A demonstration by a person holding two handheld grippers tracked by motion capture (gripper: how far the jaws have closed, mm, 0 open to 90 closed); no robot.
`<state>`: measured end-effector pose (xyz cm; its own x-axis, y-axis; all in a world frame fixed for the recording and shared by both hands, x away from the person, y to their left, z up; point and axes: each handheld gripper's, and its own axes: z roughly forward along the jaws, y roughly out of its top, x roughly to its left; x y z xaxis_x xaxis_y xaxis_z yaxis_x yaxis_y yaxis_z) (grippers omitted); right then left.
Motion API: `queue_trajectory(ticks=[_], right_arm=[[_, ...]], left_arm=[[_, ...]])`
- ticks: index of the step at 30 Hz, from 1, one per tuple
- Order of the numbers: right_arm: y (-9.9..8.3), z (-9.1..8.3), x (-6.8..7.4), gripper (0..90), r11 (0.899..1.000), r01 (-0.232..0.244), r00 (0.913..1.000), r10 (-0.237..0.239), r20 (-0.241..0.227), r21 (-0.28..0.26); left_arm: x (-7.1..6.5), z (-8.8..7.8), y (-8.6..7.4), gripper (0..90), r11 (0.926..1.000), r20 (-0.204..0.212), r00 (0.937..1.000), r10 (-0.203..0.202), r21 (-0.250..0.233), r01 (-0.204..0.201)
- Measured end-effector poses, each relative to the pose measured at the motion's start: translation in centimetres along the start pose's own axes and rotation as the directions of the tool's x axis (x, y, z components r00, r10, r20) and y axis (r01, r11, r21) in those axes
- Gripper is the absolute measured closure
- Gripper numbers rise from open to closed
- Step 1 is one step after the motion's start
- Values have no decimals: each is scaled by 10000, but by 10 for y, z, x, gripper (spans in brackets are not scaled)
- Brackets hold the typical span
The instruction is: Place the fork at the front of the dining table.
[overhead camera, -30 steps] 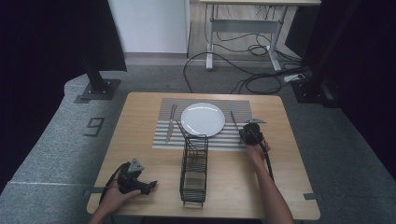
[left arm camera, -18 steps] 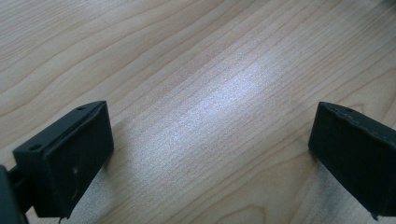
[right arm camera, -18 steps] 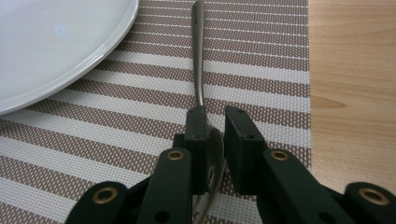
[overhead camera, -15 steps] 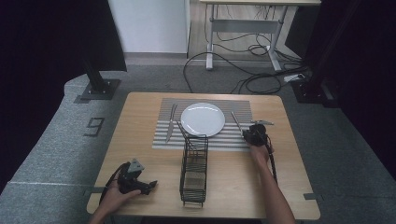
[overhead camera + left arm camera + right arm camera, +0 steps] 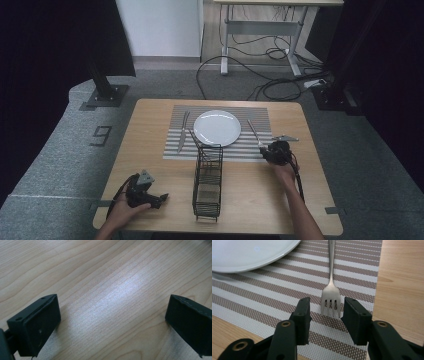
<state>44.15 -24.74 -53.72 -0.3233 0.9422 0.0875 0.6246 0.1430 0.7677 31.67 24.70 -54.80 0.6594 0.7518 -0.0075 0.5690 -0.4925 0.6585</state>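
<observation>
The work in hand seems to be the picking up of the fork [image 5: 331,293], and it is at the very beginning: the fork lies flat on the striped placemat [image 5: 274,290], not yet lifted, just to the right of the white plate [image 5: 217,127]. The right gripper [image 5: 325,315] is low over the mat with its jaws spread, one on each side of the tines, and they are not touching the metal as far as the right gripper view shows. What is left, by this judgement, is to close on the fork, lift it and carry it somewhere, perhaps to the black wire rack [image 5: 208,182] that stands in the middle of the table, though this cannot be told for sure. The long axis of the fork runs away from the right gripper, with the tines pointing toward the gripper and the handle going to the far edge of the mat beside the plate. The left gripper [image 5: 155,199] rests on the bare wooden table [image 5: 105,277] near the front left corner, with jaws spread wide and nothing between them.
</observation>
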Motion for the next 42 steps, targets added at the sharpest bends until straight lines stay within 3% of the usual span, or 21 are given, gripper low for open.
queue_trajectory(ticks=[5,13,23,28,31,33,34,37,42], right_arm=[[-2,6,8,651,9996,231,9997,-233,106,155],[2,19,28,667,9995,285,9990,-289,349,123],[12,37,42,663,9996,-215,9962,230,839,-183],[15,44,45,642,9987,-424,9968,441,662,-269],[15,44,45,633,9985,-436,9966,458,692,-328],[15,43,44,592,9981,-451,9974,474,544,-429],[16,39,43,531,9971,-514,9976,539,432,-559],[15,34,43,484,9964,-548,9983,559,153,-641],[16,11,41,438,9932,-444,9988,422,-228,-1075]], left_arm=[[0,0,0,0,10000,0,10000,4,2,-4],[0,0,0,0,10000,0,10000,3,1,-3],[0,0,0,0,10000,3,10000,5,2,-5],[0,0,0,0,10000,2,10000,3,1,-3],[0,0,0,0,10000,3,10000,3,2,-3],[0,0,0,0,10000,3,10000,3,0,-3],[0,0,0,0,10000,0,10000,5,2,-5],[0,0,0,0,10000,3,10000,5,1,-5],[0,0,0,0,10000,2,10000,6,3,-6]])
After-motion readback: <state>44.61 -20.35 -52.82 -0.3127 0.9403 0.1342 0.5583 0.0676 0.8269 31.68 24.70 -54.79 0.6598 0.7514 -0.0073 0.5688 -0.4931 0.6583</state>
